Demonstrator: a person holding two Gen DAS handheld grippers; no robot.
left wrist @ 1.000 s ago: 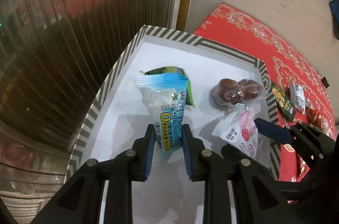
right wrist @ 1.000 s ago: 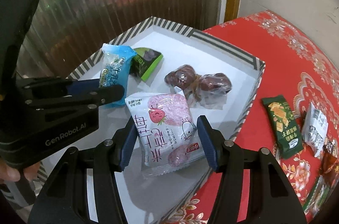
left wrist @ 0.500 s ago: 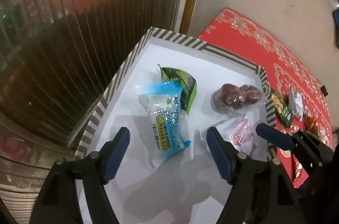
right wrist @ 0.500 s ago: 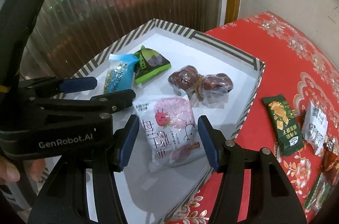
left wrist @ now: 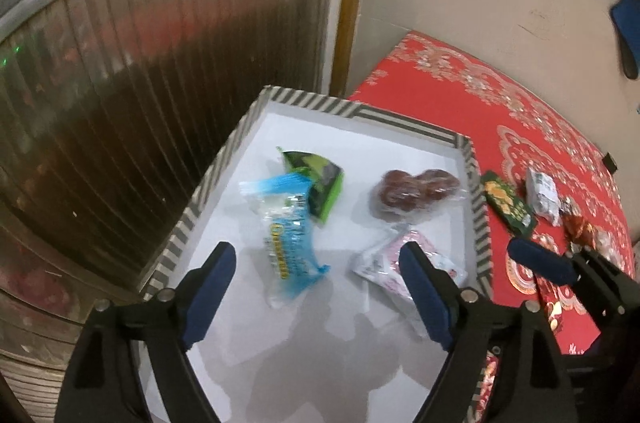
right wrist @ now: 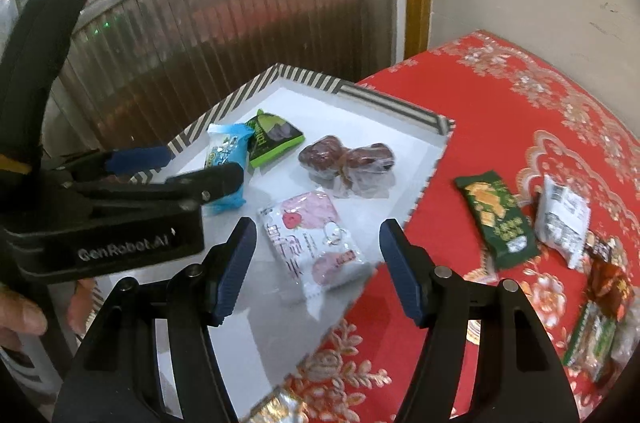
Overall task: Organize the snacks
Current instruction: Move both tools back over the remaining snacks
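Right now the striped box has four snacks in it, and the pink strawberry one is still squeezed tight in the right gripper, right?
Not quite. The right wrist view shows the right gripper open, its jaws having just been opening; the pink strawberry packet lies loose in the striped box. Four snacks is correct.

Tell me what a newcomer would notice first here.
A striped-rimmed white box sits at the edge of a bright red patterned tablecloth, holding a blue packet, a green packet, bagged brown snacks and a pink strawberry packet. Both grippers, left and right, hang open above it, holding nothing.
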